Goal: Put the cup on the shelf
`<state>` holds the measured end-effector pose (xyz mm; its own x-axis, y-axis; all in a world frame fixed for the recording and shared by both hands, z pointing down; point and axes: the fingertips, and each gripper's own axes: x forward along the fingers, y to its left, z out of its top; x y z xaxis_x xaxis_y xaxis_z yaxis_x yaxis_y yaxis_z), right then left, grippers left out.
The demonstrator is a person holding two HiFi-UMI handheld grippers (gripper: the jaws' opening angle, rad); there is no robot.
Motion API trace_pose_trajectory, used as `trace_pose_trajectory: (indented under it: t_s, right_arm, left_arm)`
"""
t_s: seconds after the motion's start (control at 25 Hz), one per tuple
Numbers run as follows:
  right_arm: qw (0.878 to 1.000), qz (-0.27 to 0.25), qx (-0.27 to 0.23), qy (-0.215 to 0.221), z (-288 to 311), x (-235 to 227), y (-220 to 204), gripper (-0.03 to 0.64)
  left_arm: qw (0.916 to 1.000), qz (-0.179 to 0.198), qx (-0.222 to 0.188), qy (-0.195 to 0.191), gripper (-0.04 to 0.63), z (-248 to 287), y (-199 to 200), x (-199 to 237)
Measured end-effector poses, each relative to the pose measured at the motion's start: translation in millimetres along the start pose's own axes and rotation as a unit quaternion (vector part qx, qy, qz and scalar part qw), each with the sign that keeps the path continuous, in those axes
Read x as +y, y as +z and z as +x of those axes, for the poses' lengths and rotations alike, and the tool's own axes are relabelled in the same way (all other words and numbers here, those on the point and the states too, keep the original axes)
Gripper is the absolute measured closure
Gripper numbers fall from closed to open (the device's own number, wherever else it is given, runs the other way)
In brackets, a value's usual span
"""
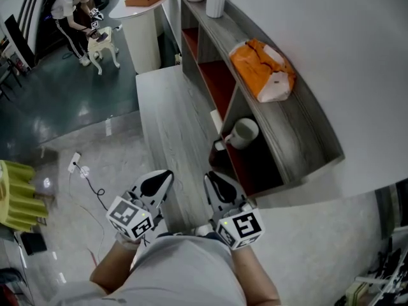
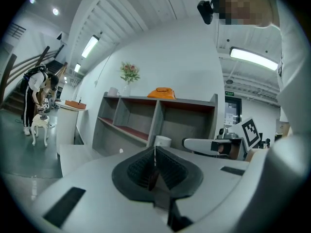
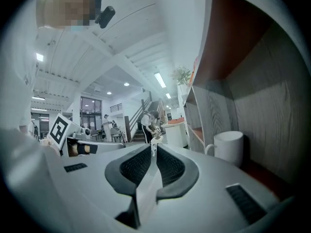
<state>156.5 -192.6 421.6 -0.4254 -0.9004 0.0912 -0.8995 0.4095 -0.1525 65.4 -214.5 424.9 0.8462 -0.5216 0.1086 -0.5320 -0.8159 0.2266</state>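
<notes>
The white cup (image 1: 243,132) stands upright inside the nearest lower compartment of the grey shelf (image 1: 306,123), on its red floor, handle toward me. Both grippers hang low in front of me, apart from the cup. My left gripper (image 1: 166,176) is shut with nothing in it, and my right gripper (image 1: 210,177) is shut and empty too. In the right gripper view the cup (image 3: 228,147) sits just right of the closed jaws (image 3: 153,148). The left gripper view shows its closed jaws (image 2: 155,150) with the cup (image 2: 162,141) beyond them.
An orange bag (image 1: 261,69) lies on the shelf top, with a white vase (image 1: 215,0) further along. A grey bench (image 1: 169,120) runs in front of the shelf. A round white table (image 1: 143,24) stands beyond; a person (image 1: 67,11) and dog (image 1: 102,43) are far left.
</notes>
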Motion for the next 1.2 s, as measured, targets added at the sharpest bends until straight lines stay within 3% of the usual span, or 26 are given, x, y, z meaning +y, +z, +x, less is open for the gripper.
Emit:
trace_pose_trajectory:
  t_s: [1.2]
  right_arm:
    - [0.999,-0.008,0.011,-0.03,19.0,-18.6,-11.9,0.572]
  left_arm:
    - [0.9999,-0.003,0.01,0.007,0.577,9.7,-6.2,14.0]
